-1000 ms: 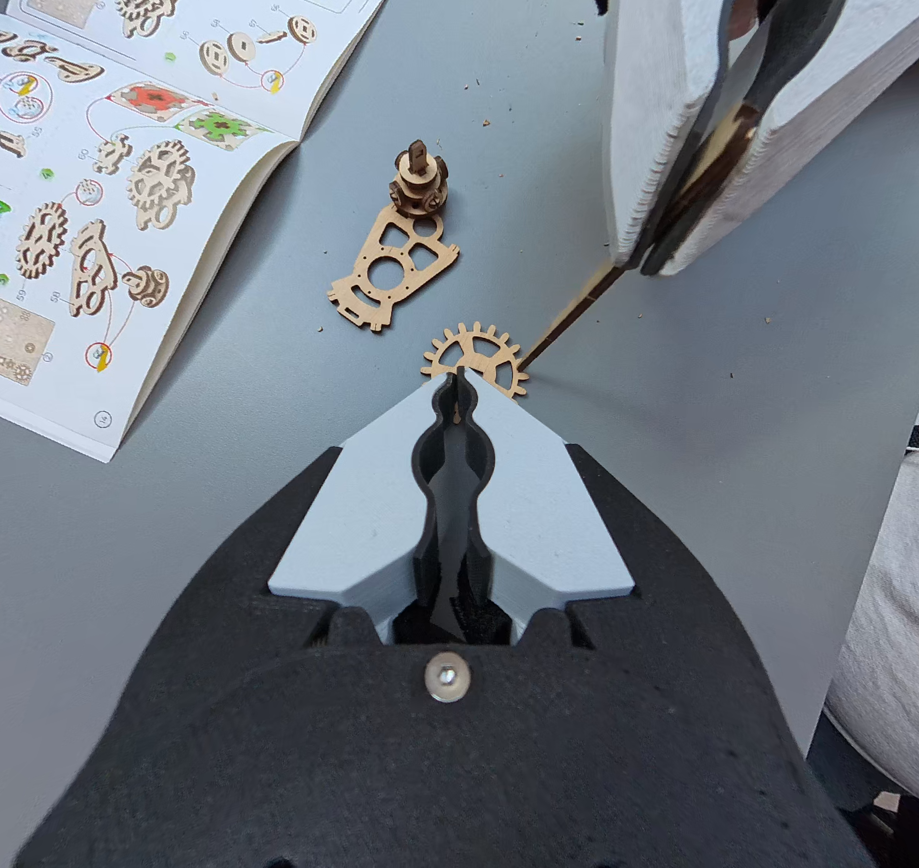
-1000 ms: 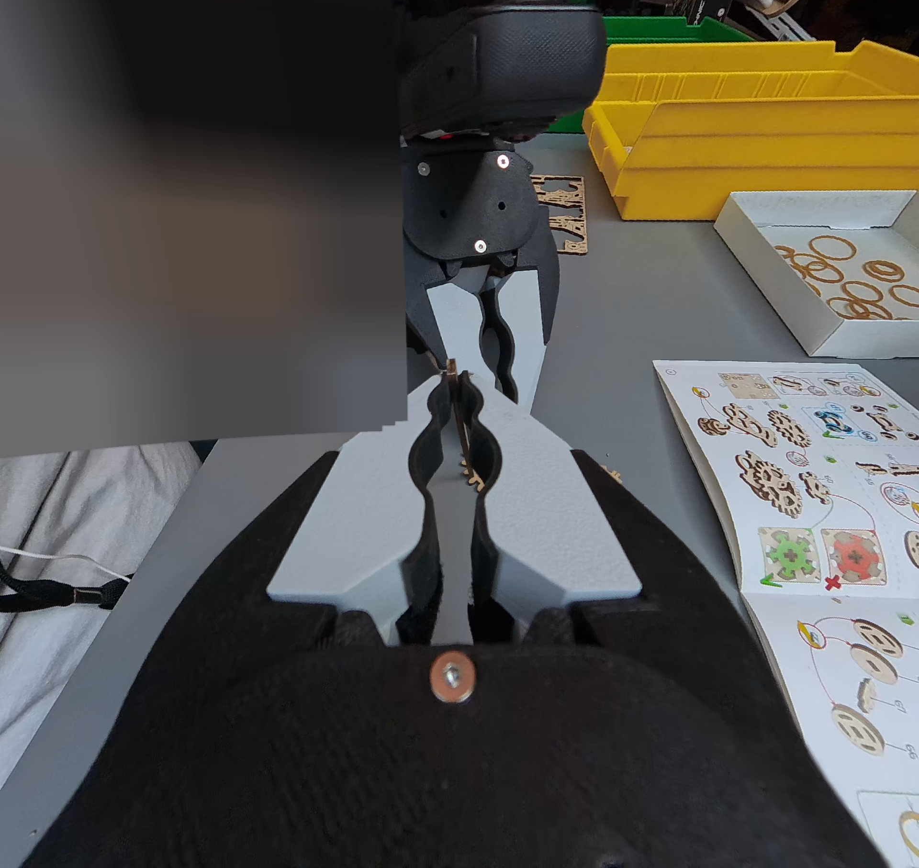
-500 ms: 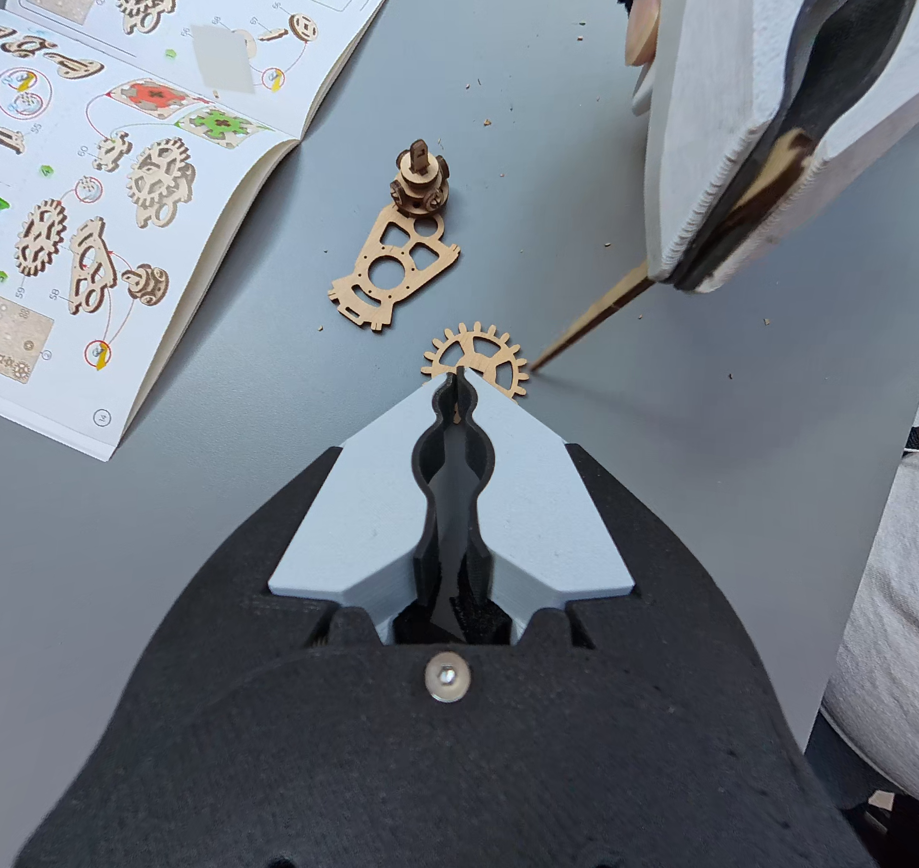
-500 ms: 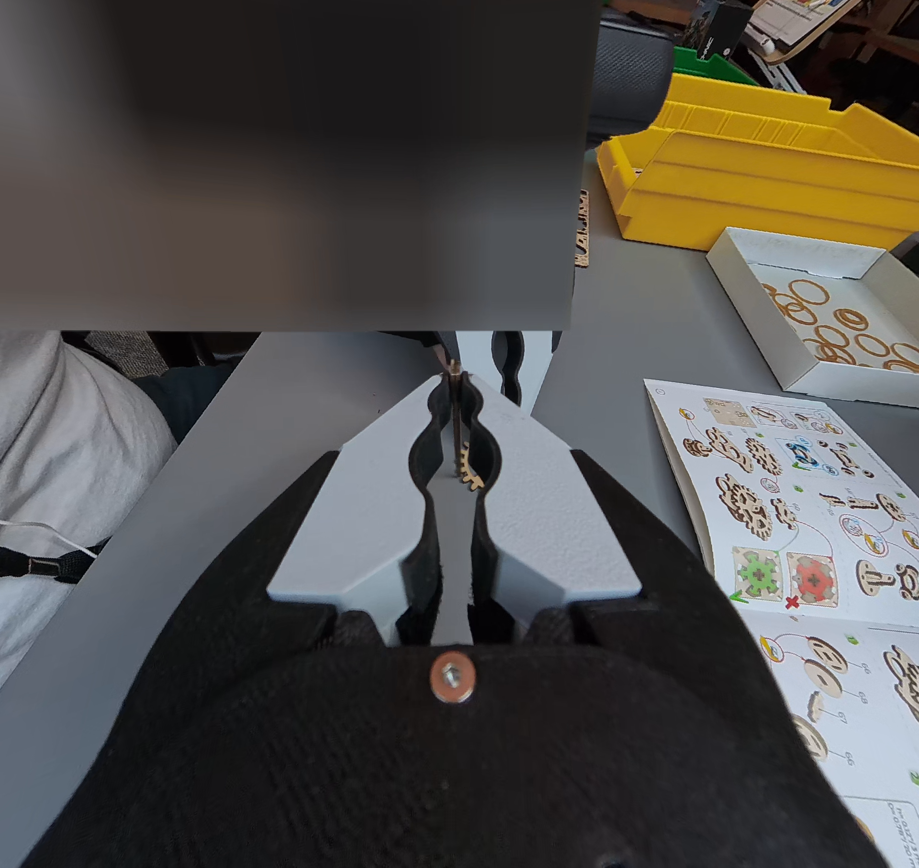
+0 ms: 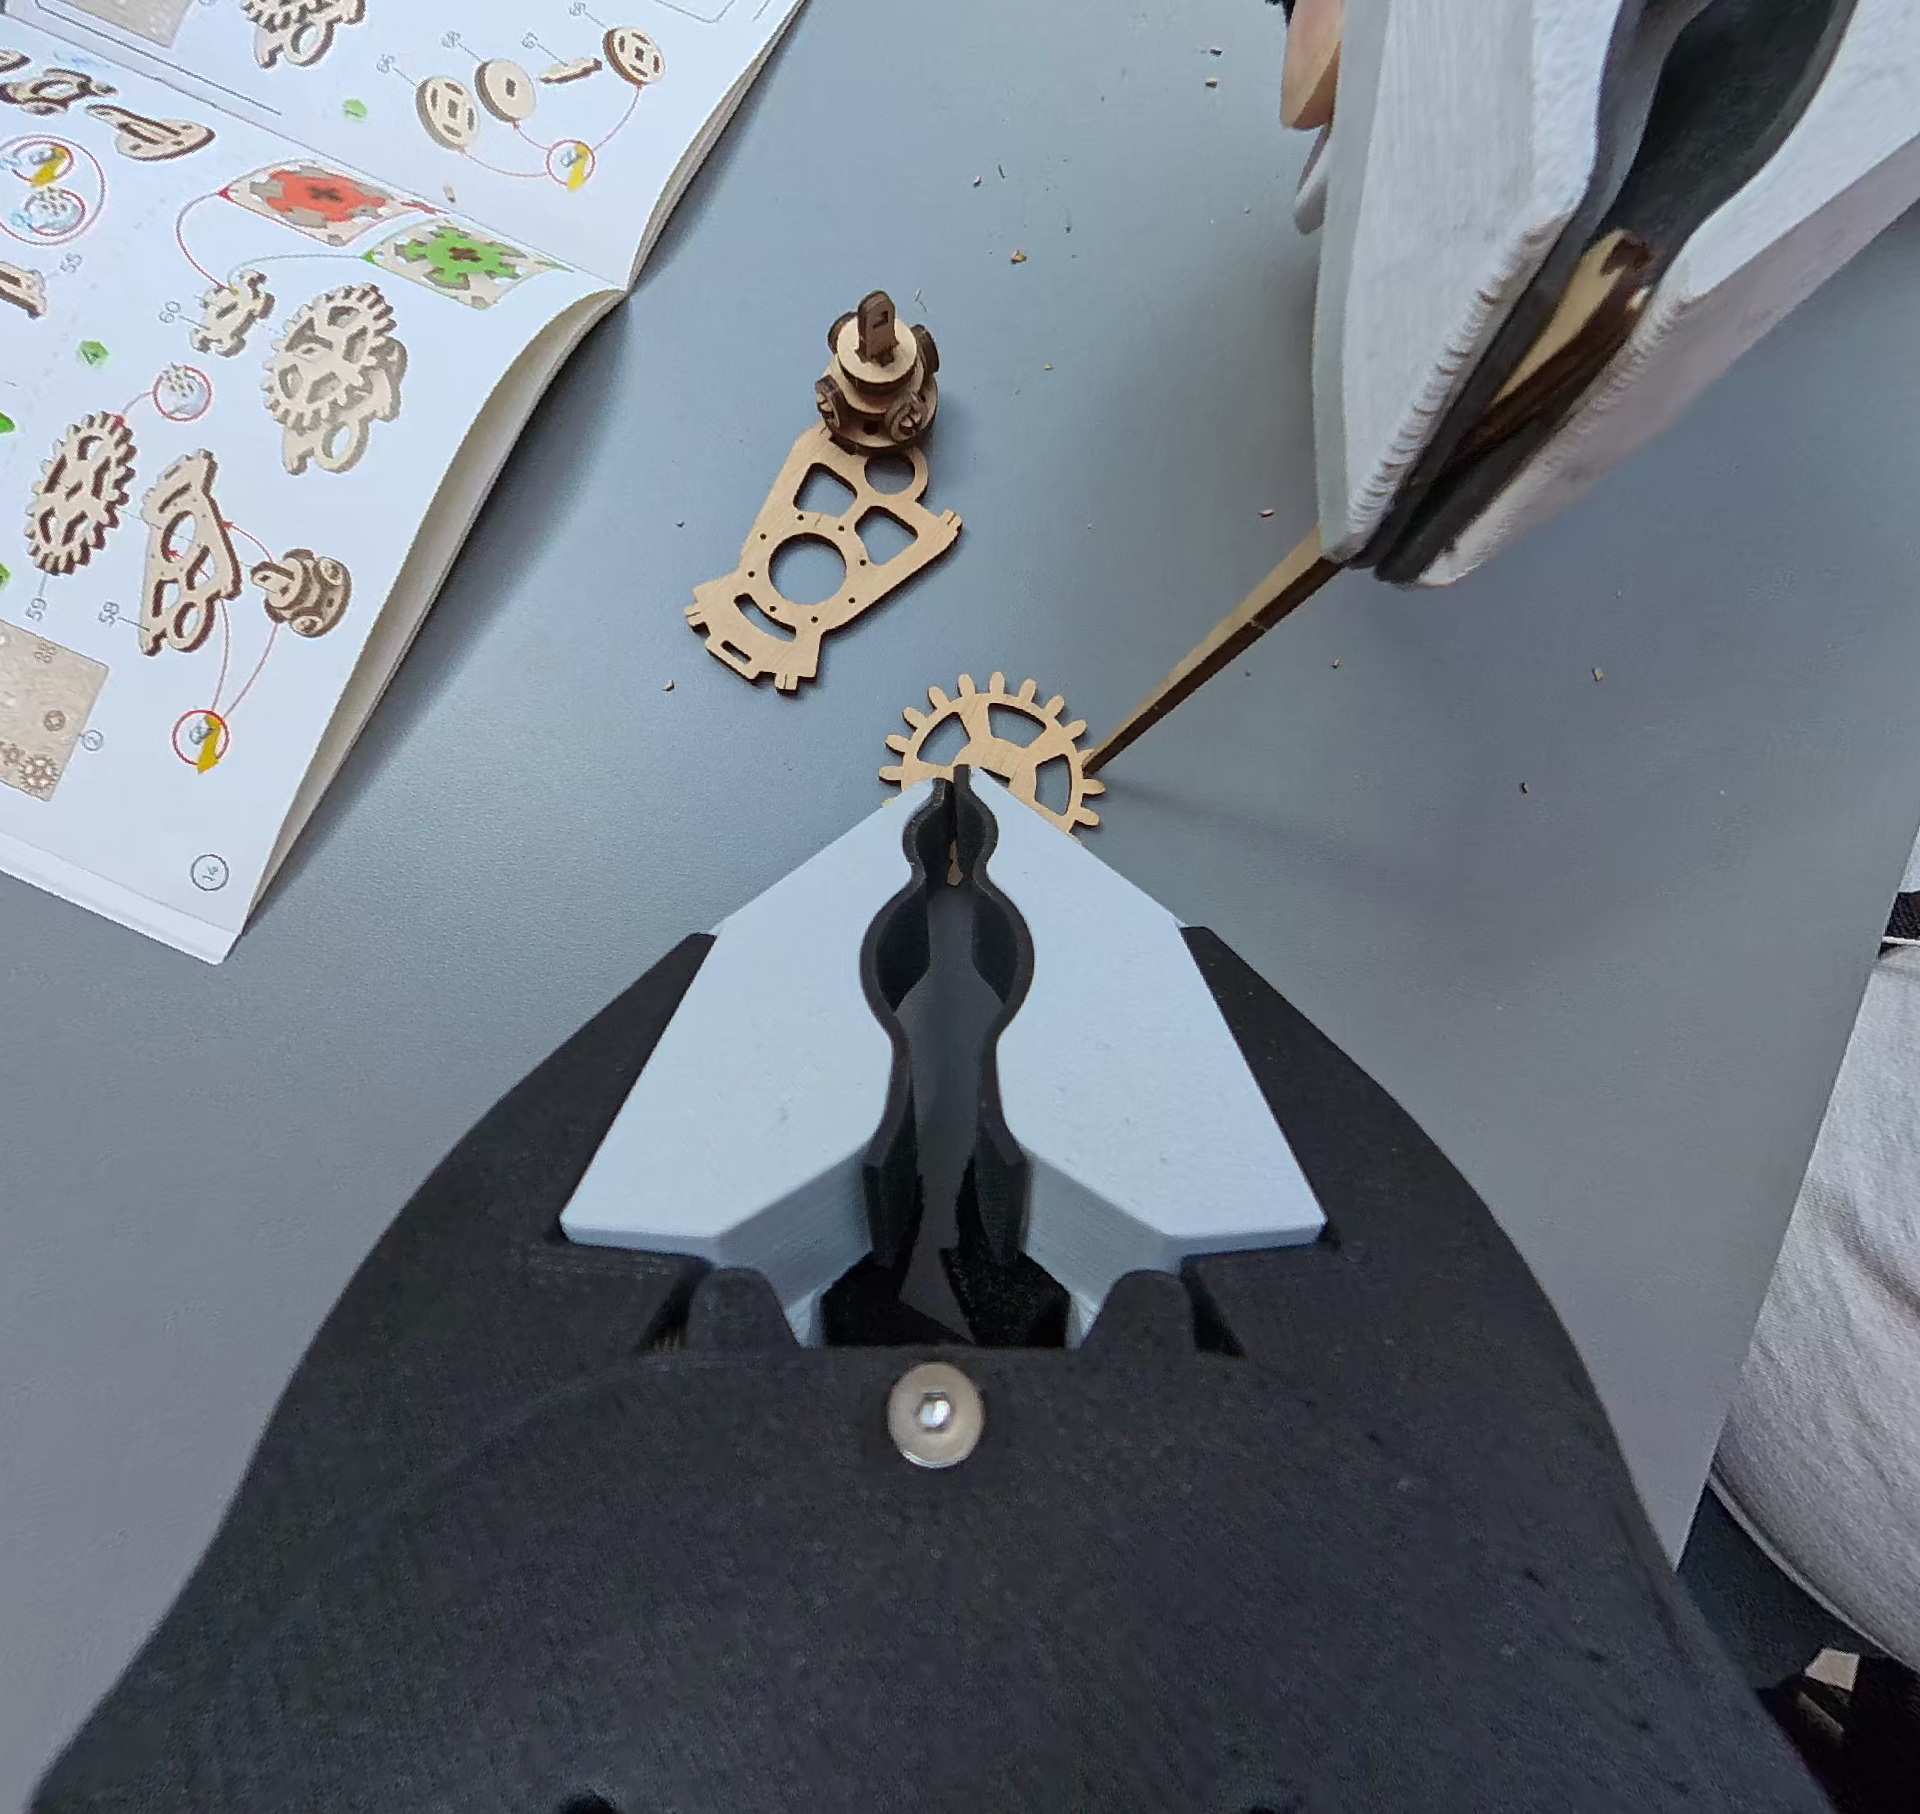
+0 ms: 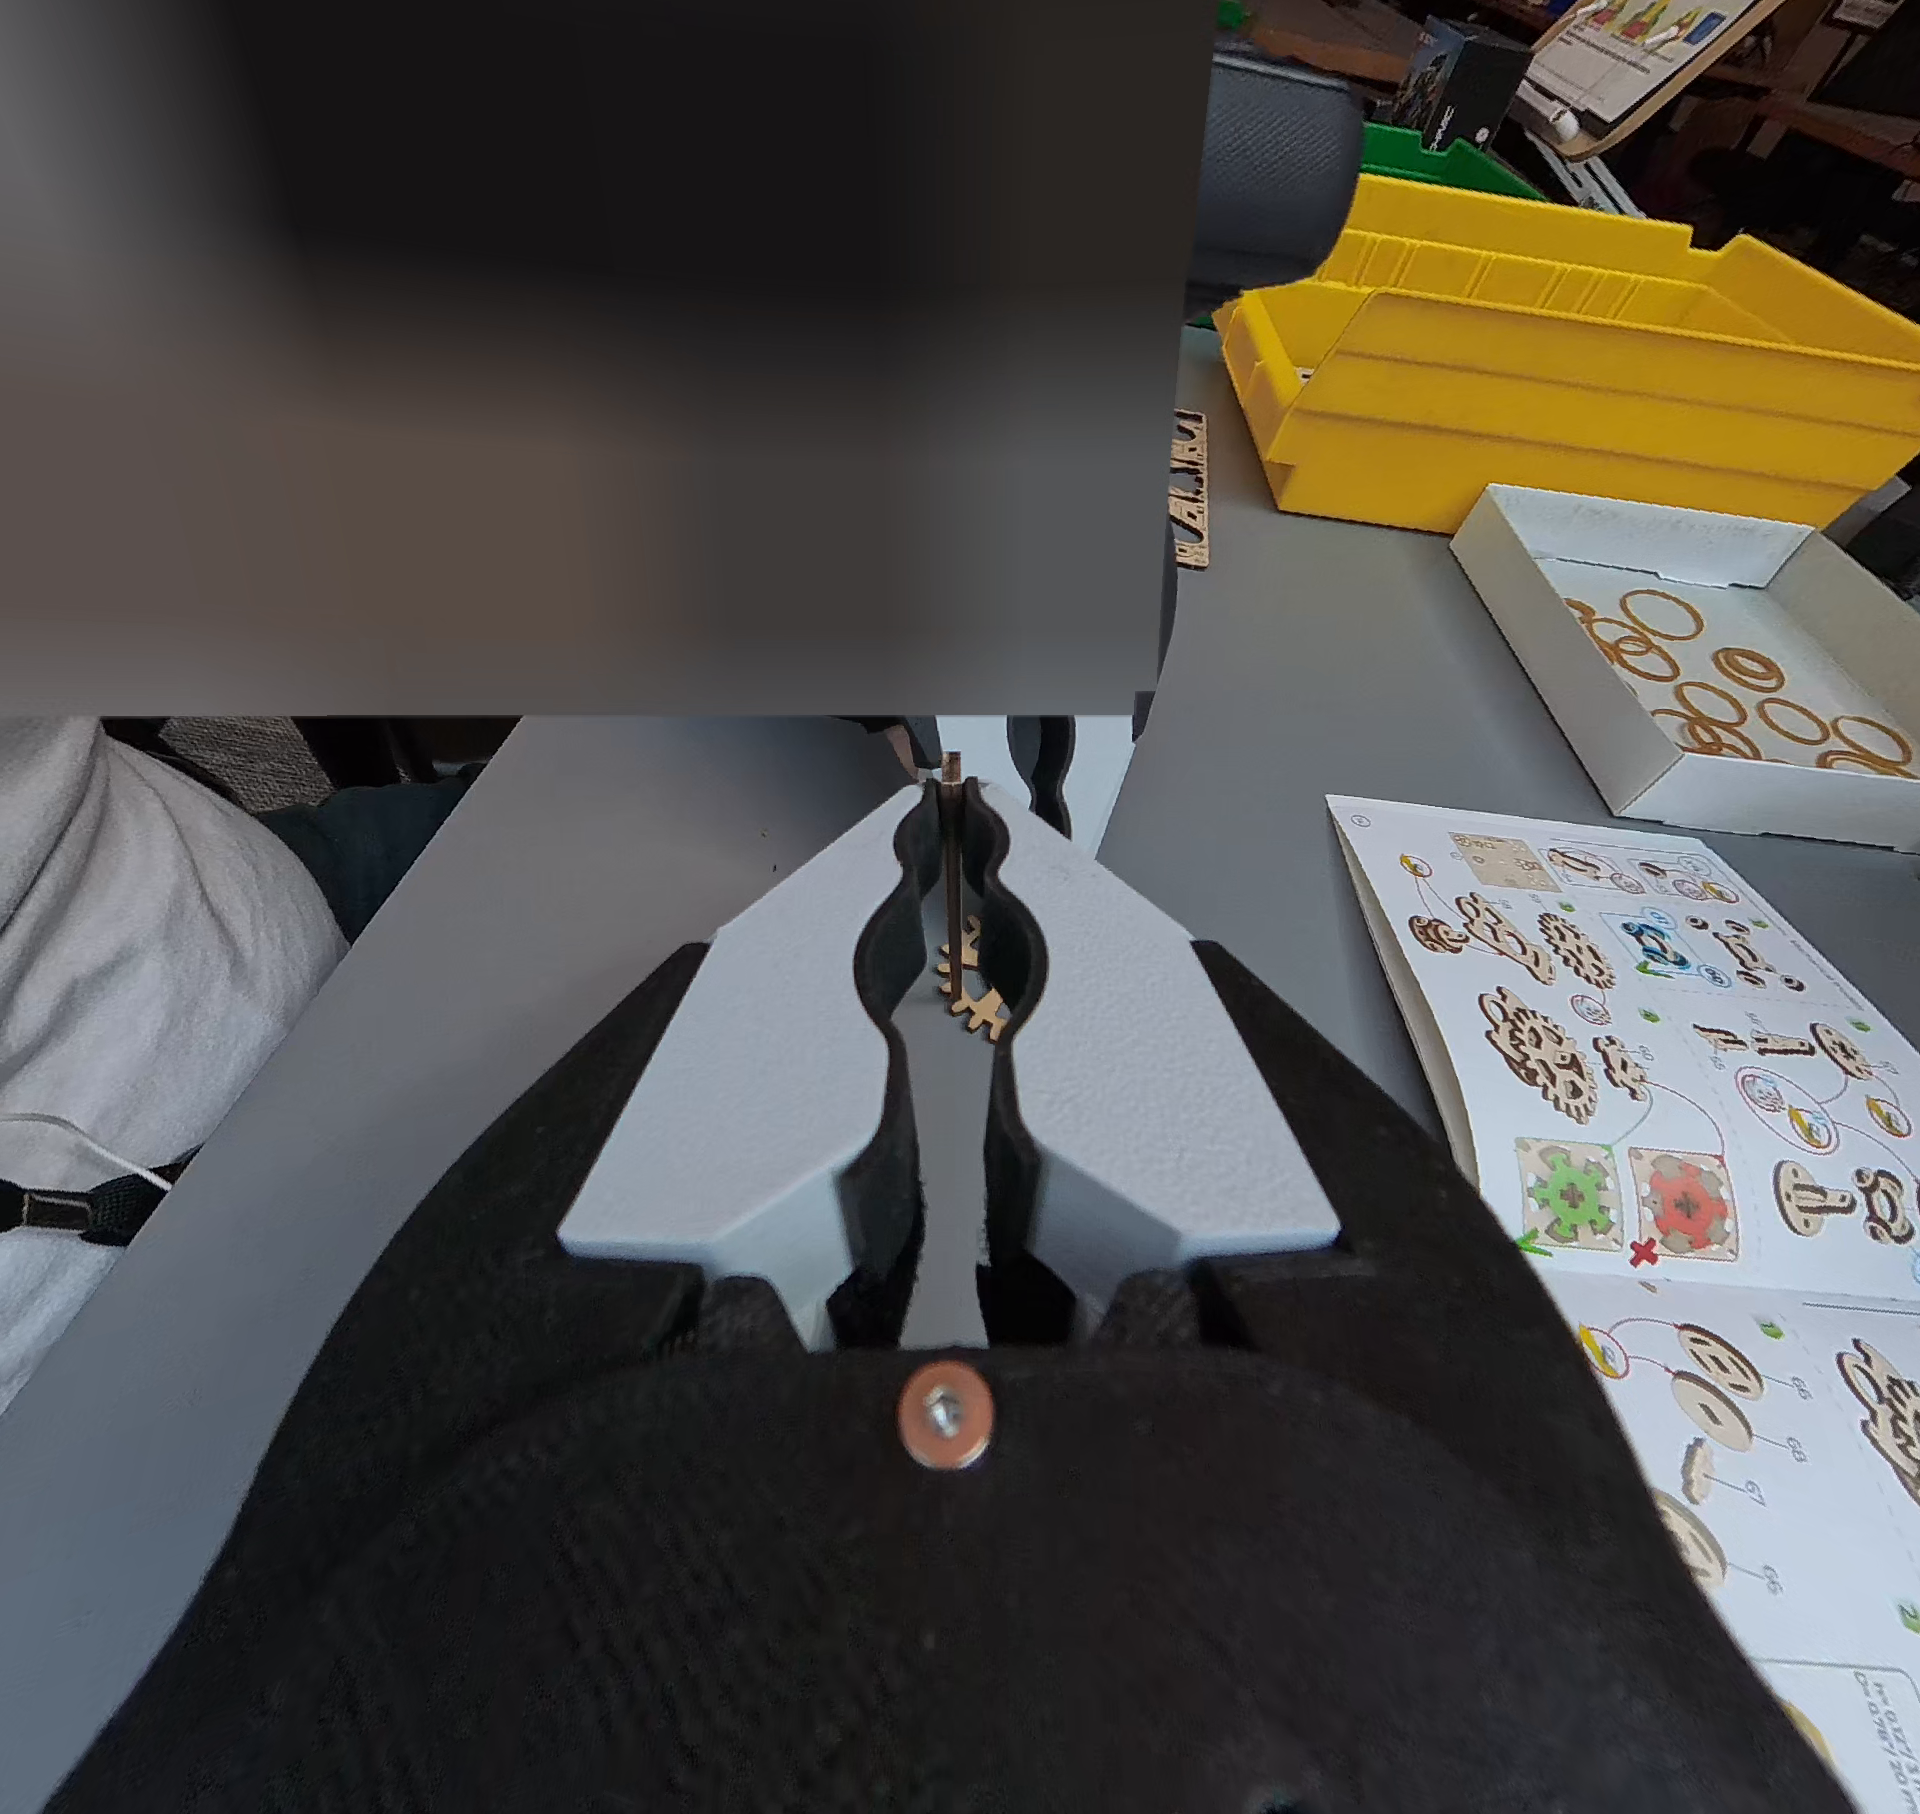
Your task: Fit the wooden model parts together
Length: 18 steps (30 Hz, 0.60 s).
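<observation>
A wooden gear (image 5: 992, 741) lies flat on the grey table. My left gripper (image 5: 956, 790) is shut, and its tips sit over the gear's near edge; whether it pinches the gear I cannot tell. My right gripper (image 5: 1392, 559) comes in from the upper right, shut on a thin flat wooden piece (image 5: 1205, 658). The piece's pointed end touches the gear's right rim. In the right wrist view the right gripper (image 6: 951, 793) holds the piece (image 6: 951, 881) edge-on, with the gear (image 6: 971, 990) showing below through the gap between its fingers.
A flat wooden plate with holes (image 5: 821, 559) and a small assembled hub (image 5: 878, 382) lie beyond the gear. An open instruction booklet (image 5: 260, 310) lies on the left. Yellow bins (image 6: 1558, 393) and a white box of wooden rings (image 6: 1714, 663) stand behind. A person sits at the table edge. Left tips to right tips: about 9 centimeters.
The right gripper has shifted to the right and tilted, while the wooden piece's tip stays at the gear's rim. The left gripper and gear have not moved.
</observation>
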Each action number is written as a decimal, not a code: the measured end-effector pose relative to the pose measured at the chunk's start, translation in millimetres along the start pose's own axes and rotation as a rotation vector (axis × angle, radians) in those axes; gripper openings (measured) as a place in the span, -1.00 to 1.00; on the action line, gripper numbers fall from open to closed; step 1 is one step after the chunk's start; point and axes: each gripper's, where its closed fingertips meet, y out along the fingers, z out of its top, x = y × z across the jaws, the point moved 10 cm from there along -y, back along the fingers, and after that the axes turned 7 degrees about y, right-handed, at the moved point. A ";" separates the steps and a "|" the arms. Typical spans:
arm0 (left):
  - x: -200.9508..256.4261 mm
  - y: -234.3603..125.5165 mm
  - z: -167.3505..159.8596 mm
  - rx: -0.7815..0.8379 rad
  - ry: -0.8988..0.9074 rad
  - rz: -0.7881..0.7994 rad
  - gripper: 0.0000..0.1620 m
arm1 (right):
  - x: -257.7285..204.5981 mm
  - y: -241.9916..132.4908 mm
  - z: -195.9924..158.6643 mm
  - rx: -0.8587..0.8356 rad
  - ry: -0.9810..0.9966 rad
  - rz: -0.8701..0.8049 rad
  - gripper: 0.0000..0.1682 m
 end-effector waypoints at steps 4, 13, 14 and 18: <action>0.2 0.1 0.1 0.000 0.001 0.001 -1.00 | 1.4 0.2 -0.5 0.005 0.013 0.001 -1.00; 0.6 0.1 0.3 -0.001 0.007 0.006 -1.00 | 13.5 6.7 5.4 -0.032 0.169 -0.069 -0.99; 0.7 0.1 0.3 -0.001 0.007 0.006 -1.00 | 15.9 8.6 6.6 -0.041 0.206 -0.066 -0.99; 0.4 0.0 0.4 -0.001 0.004 0.005 -1.00 | 16.8 15.1 11.8 -0.090 0.218 -0.119 -0.99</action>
